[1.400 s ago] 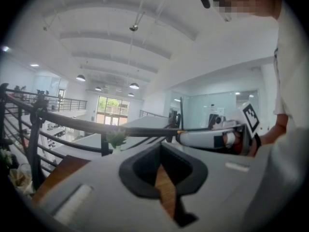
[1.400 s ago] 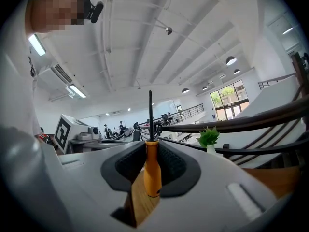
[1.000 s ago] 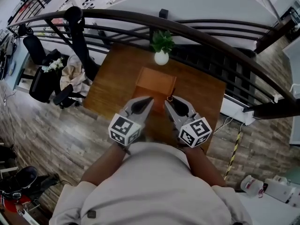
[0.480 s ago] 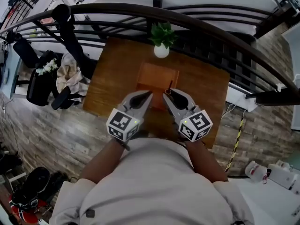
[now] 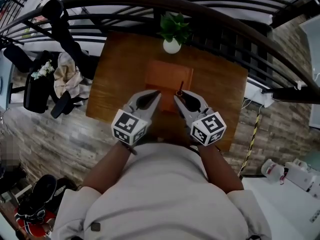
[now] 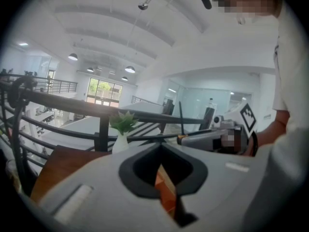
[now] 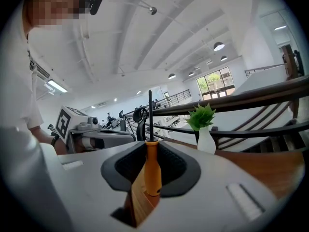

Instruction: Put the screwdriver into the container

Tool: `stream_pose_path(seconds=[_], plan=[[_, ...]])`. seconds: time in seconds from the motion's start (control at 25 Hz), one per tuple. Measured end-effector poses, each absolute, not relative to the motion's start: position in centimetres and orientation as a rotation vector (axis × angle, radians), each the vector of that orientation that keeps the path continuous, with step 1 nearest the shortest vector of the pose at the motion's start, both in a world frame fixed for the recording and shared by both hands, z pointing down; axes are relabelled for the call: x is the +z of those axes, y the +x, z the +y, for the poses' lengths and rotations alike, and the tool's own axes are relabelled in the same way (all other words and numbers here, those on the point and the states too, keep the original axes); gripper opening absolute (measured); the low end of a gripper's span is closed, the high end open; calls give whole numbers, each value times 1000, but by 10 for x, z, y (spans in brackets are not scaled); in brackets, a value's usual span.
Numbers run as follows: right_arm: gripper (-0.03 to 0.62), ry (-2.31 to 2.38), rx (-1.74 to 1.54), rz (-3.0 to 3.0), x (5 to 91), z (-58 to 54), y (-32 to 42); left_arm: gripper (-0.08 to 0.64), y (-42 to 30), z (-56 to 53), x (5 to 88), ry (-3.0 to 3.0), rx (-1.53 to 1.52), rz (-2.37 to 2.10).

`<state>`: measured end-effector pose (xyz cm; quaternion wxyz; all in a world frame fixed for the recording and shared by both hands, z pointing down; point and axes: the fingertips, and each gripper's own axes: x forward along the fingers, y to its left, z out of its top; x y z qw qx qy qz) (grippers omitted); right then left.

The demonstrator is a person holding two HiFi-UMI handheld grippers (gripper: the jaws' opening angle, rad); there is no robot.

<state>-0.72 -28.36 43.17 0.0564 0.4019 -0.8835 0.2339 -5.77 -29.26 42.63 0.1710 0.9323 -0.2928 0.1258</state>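
My right gripper (image 7: 150, 180) is shut on the orange handle of the screwdriver (image 7: 152, 164), whose thin black shaft stands straight up. In the head view the right gripper (image 5: 178, 97) holds the screwdriver (image 5: 180, 91) over the near right edge of the brown wooden container (image 5: 167, 76). That container lies in the middle of the wooden table (image 5: 122, 84). My left gripper (image 5: 156, 93) hangs close beside the right one, at the container's near edge. In the left gripper view my left gripper (image 6: 161, 148) has its jaw tips together with nothing between them. The container (image 6: 164, 190) shows through the gap below.
A green plant in a white vase (image 5: 172, 43) stands at the table's far edge, behind the container. A dark curved railing (image 5: 225, 19) runs just past the table. An office chair with clothes (image 5: 55, 84) stands left of the table on the wooden floor.
The head view has shifted, so the table sits higher in the picture. Both grippers keep the same stance at the container's near edge, and the screwdriver stays in the right one.
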Motion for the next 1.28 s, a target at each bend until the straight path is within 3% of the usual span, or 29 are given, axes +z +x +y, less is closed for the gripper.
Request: stream_pose_path(seconds=[1.28], plan=[[84,1025,769,-2420,588,-314,-32,2,-96,-339,567,2472,552,-804]])
